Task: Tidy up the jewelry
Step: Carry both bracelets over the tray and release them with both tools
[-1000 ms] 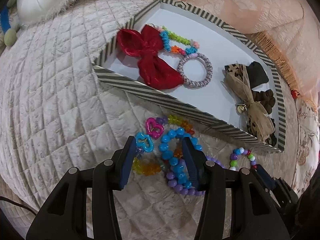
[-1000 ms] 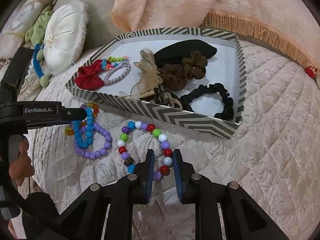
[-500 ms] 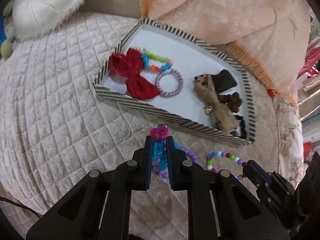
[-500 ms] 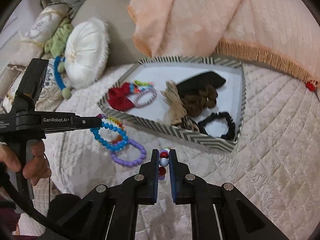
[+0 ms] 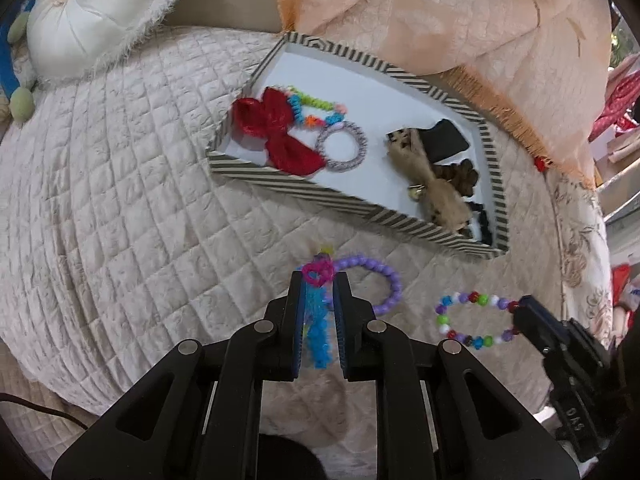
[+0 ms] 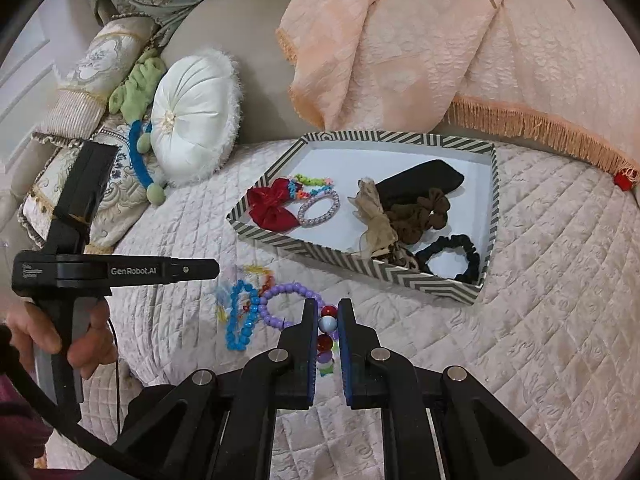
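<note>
Bracelets pinched mid-strand so loops dangle free: left gripper (image 5: 319, 280) clamps blue bracelet (image 5: 319, 334), right gripper (image 6: 329, 308) multicolour bracelet (image 6: 326, 334), both near tray (image 6: 360, 266), likely bound there.

Glossy plastic beads (image 5: 386, 276), quilted bedspread (image 5: 120, 200)

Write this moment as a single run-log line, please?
left gripper: shut on blue bead bracelet | right gripper: shut on multicolour bead bracelet | purple bracelet: on quilt | striped tray: not yet reached
</note>
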`<action>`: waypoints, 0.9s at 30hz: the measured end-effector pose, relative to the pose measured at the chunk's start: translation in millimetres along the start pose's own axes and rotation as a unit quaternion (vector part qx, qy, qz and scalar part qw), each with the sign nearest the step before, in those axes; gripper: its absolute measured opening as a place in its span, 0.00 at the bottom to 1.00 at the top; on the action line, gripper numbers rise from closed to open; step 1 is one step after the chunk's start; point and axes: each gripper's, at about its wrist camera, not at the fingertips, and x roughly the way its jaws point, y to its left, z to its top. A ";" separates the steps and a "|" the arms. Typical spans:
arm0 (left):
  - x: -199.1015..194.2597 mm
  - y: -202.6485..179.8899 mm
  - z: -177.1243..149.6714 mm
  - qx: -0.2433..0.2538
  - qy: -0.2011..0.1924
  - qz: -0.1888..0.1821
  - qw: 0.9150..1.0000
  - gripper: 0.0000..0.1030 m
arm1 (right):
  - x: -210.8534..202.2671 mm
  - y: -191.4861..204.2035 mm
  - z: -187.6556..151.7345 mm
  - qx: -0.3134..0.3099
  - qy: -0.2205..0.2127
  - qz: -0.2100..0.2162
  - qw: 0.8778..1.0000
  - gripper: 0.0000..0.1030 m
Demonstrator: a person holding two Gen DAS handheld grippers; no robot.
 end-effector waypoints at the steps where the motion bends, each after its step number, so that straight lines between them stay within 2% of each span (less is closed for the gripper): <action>1: 0.9 3.7 -0.3 -0.004 0.002 0.002 1.000 0.13 | 0.3 0.5 -0.4 -0.001 0.001 0.001 1.000 0.09; 9: 2.4 25.8 -0.2 -0.021 -0.003 0.020 1.000 0.14 | 2.6 0.3 1.6 0.003 0.001 0.007 1.000 0.09; 10: 3.9 26.7 0.9 -0.024 -0.003 0.022 0.999 0.23 | 2.9 1.0 1.6 0.003 0.001 0.007 1.000 0.09; 11: 7.3 28.5 2.4 -0.030 -0.003 0.022 0.999 0.38 | 3.5 1.6 1.5 0.002 0.003 0.008 1.000 0.09; 13: 15.1 28.8 6.2 -0.035 -0.005 0.020 0.999 0.44 | 4.3 2.4 1.0 0.001 0.005 0.010 1.000 0.09; 17: 41.3 21.8 14.6 -0.012 0.018 0.036 0.999 0.44 | 5.3 1.5 1.7 0.002 0.008 0.012 1.000 0.09; 21: 64.4 21.1 17.1 0.009 0.031 0.068 0.997 0.43 | 4.0 -1.5 3.7 0.006 0.006 0.015 1.000 0.09; 23: 74.5 21.1 16.3 0.020 0.040 0.076 0.996 0.23 | 3.9 -2.8 4.5 0.007 0.005 0.016 1.000 0.09; 27: 71.0 24.9 17.8 0.021 0.029 0.068 0.997 0.20 | 2.5 -3.1 5.4 0.009 0.003 0.018 1.000 0.09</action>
